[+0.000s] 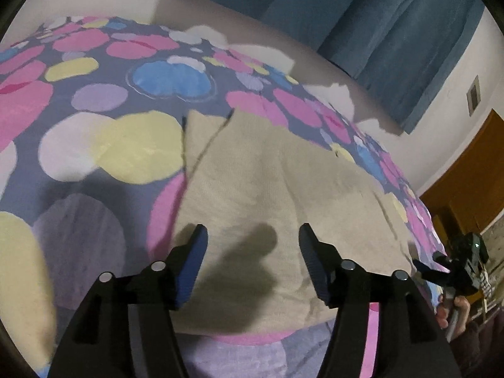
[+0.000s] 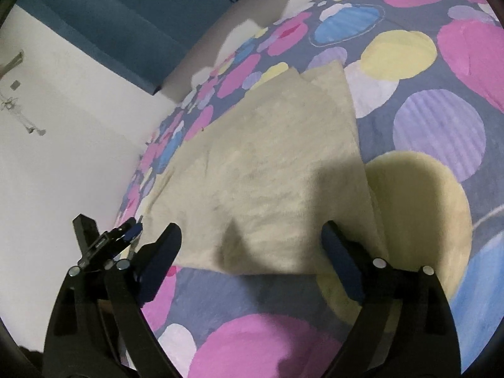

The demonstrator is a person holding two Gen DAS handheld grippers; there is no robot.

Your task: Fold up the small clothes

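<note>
Our left gripper and right gripper both hang wide apart, holding nothing, with the beige garment spread flat just ahead on the bed.

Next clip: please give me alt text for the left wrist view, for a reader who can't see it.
A beige knit garment lies spread flat on a bedspread patterned with pink, yellow, blue and lilac circles. The left gripper hovers open over the garment's near part, holding nothing. The right gripper shows at the far right edge; blue curtains hang behind.
</note>
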